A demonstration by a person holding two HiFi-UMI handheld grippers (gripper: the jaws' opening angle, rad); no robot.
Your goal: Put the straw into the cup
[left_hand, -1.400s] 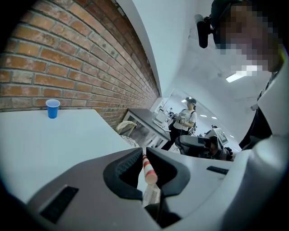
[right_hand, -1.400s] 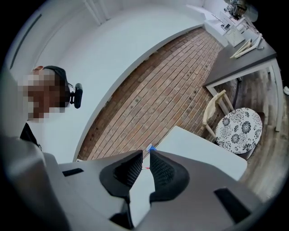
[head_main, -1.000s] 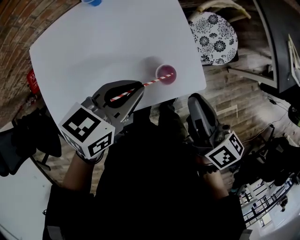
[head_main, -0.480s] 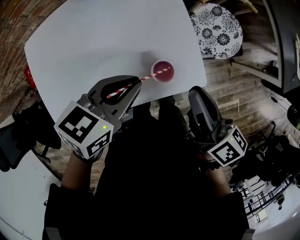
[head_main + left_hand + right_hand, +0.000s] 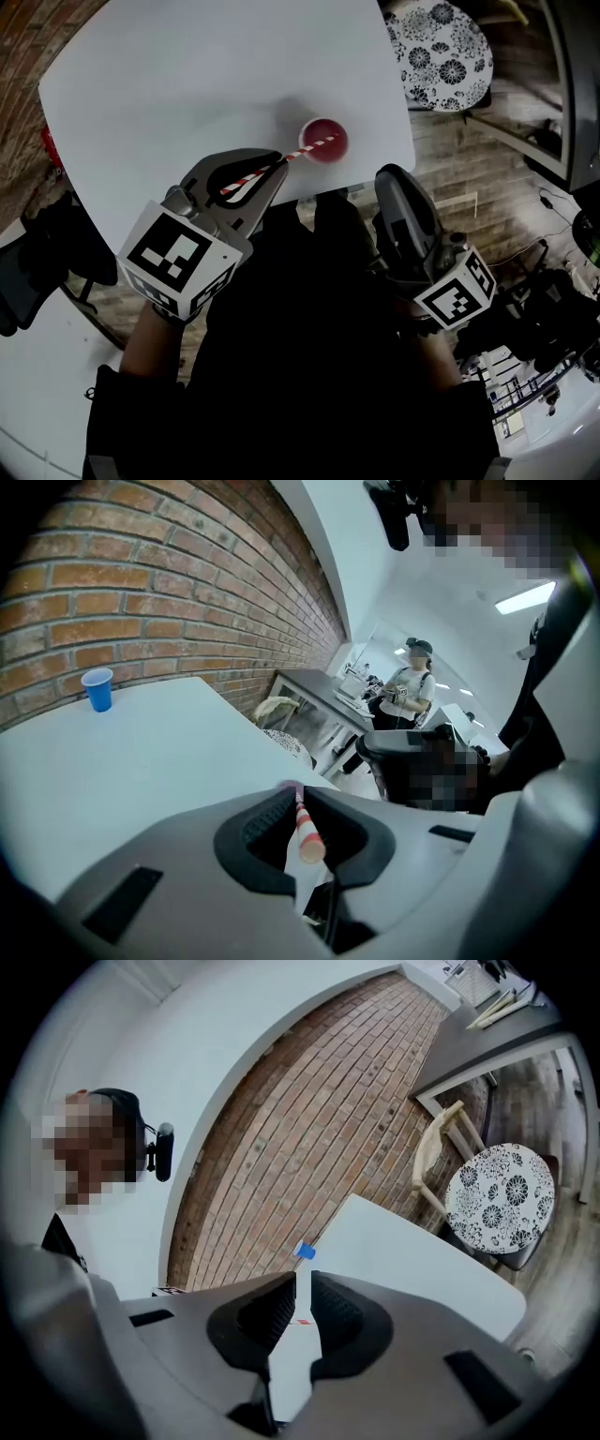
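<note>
The left claw (image 5: 274, 172) clamps the straw (image 5: 295, 156), whose long axis points ahead at the cup (image 5: 319, 152) on the surface (image 5: 187, 75), tip over its mouth. The right claw (image 5: 392, 180), slightly apart, holds nothing.

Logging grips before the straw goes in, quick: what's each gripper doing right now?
Left gripper: closed on the red-and-white straw.
Right gripper: fingers slightly apart, nothing between them.

A small blue plastic cup (image 5: 97, 688) stands at the far edge of my white counter (image 5: 187, 84); a round black-and-white floral stool (image 5: 441, 52) sits beside that counter.
</note>
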